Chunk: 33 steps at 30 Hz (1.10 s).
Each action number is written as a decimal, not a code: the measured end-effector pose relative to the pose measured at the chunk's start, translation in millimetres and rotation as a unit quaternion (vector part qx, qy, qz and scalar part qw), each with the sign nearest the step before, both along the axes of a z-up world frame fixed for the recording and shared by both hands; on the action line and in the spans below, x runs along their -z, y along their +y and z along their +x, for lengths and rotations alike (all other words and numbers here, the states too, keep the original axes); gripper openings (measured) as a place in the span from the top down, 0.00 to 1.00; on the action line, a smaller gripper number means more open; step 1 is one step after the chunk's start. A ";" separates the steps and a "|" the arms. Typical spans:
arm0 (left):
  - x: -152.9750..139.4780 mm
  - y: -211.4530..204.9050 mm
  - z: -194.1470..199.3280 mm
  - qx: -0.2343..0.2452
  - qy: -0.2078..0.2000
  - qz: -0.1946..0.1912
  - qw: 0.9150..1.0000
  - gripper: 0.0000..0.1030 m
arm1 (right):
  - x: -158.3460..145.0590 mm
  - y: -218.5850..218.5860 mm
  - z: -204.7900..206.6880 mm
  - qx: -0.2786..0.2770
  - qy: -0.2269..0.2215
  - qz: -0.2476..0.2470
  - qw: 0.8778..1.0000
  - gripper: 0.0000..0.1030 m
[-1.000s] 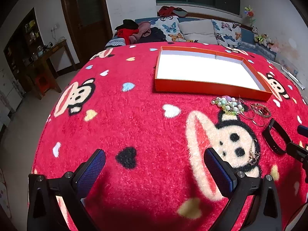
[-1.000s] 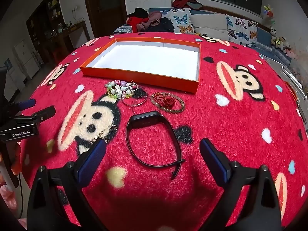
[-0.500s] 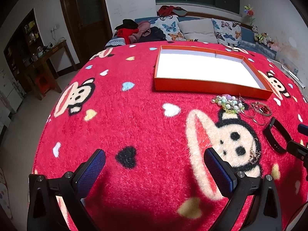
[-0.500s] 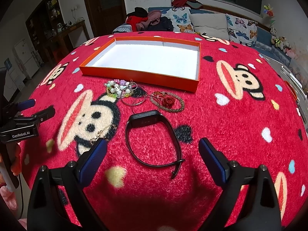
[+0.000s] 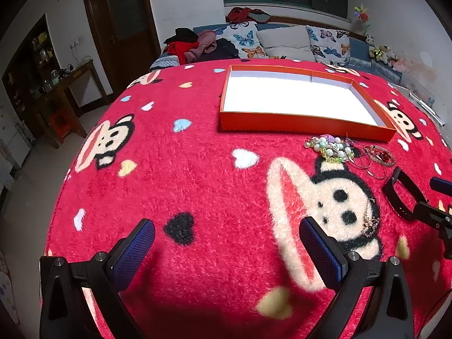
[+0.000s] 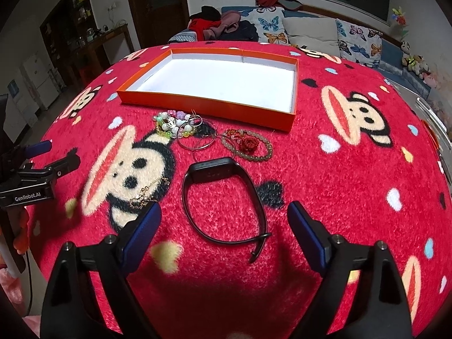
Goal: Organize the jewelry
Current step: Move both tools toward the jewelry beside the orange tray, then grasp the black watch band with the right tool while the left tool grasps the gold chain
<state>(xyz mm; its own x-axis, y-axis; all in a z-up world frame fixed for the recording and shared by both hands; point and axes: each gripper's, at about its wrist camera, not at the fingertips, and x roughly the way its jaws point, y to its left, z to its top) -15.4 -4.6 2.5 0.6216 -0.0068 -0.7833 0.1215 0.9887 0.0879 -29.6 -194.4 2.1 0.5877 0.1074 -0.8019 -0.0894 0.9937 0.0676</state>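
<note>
An orange box with a white, empty inside lies on the red monkey-print cloth. In front of it lie a pastel bead bracelet, thin wire hoops, a brown bead bracelet with a red charm, a black wristband and a gold chain. My right gripper is open just above the near part of the wristband. My left gripper is open and empty over bare cloth, left of the jewelry.
The red cloth covers the whole table and drops off at its round edges. A sofa with butterfly pillows and piled clothes stands behind. A dark desk is at the far left. The left gripper shows in the right wrist view.
My right gripper has eased forward and down toward the black wristband, jaws still open. The left gripper has barely moved.
</note>
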 end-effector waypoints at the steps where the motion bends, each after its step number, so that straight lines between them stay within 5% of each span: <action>1: 0.0 -0.2 0.0 0.001 0.000 -0.002 1.000 0.00 | -0.1 -0.4 1.4 -0.003 0.000 0.000 1.000 0.12; 17: 5.3 -20.6 -1.0 0.062 0.009 -0.026 0.998 0.01 | 15.8 1.7 34.2 -0.053 0.020 -0.002 0.998 0.12; 24: 9.5 -48.7 0.4 0.137 0.022 -0.066 0.988 0.25 | 25.6 1.4 41.2 -0.064 0.038 0.010 0.997 0.26; 33: 12.4 -87.8 -0.4 0.215 0.033 -0.087 0.972 0.42 | 23.1 -2.4 37.8 -0.062 0.036 0.032 0.997 0.42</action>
<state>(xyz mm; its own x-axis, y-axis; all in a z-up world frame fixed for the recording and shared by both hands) -15.8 -92.4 -9.9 0.4810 -0.3909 -0.7847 0.5266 0.8445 -0.0979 8.1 -196.8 -21.0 0.5074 0.2279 -0.8310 -0.2032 0.9688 0.1416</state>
